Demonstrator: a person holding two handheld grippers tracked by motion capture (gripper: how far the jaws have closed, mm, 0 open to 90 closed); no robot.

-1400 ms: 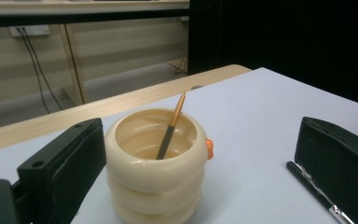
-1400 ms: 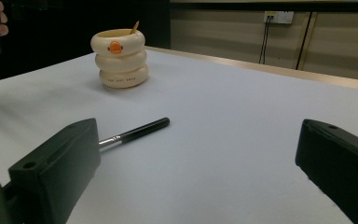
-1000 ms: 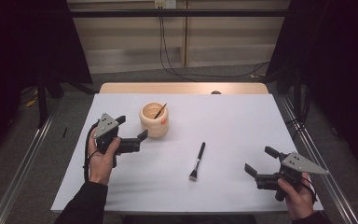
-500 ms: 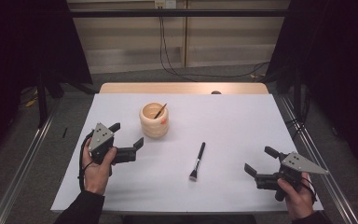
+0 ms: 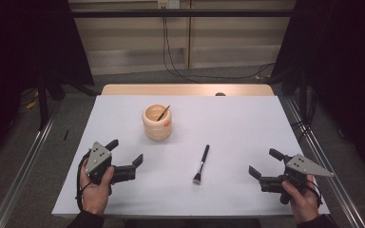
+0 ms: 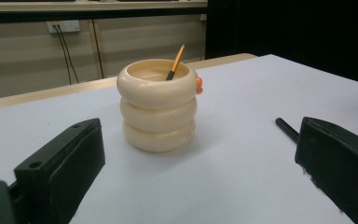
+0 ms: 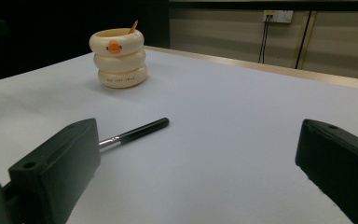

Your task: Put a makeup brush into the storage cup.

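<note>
Both jaws wide, empty: left hand-held gripper (image 5: 124, 157) near cream ringed ceramic pot (image 5: 157, 122); right hand-held gripper (image 5: 265, 165) beside black-handled makeup brush (image 5: 201, 164) on white bench (image 5: 247, 123).

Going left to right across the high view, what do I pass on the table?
Left gripper → cream ringed pot with a pencil-like stick in it → black makeup brush lying flat → right gripper.
</note>
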